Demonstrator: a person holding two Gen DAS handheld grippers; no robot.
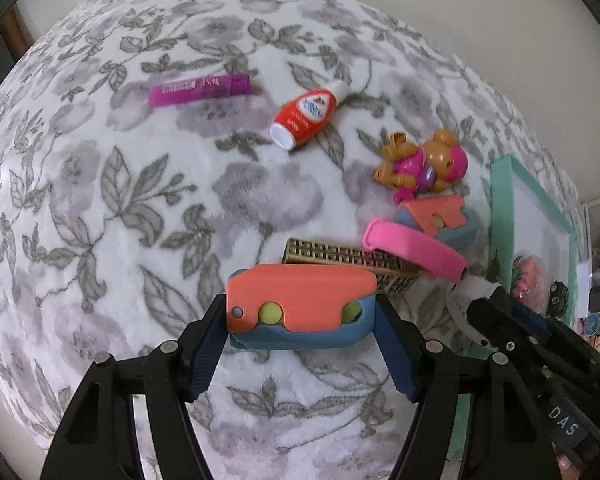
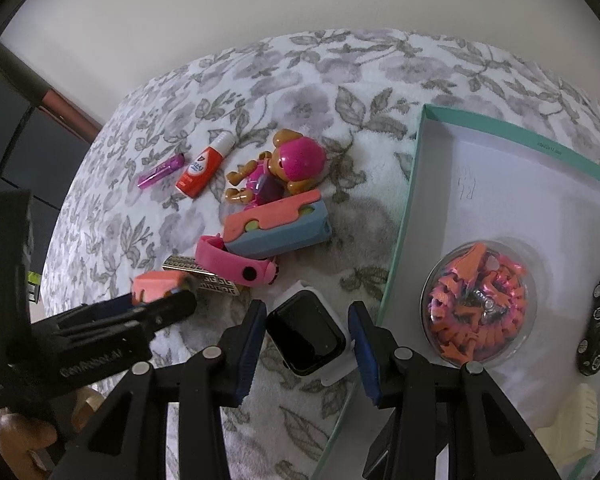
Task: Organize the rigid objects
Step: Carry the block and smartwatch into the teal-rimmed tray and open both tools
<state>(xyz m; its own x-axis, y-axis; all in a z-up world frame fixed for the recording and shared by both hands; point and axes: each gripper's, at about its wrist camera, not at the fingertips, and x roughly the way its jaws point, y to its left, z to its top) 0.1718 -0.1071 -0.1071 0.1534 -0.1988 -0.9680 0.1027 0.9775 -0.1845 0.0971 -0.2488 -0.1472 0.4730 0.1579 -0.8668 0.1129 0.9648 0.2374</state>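
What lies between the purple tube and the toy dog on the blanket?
A red bottle with a white cap lies on its side between the purple tube and the toy dog, seen in both wrist views.

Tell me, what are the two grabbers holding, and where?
Left gripper clamps the coral-and-blue plastic toy by its short ends. Right gripper grips the white-cased smartwatch by its sides.

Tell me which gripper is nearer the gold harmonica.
Left. The left gripper holds a coral-and-blue toy right beside the gold harmonica; the right gripper sits further off, around the smartwatch.
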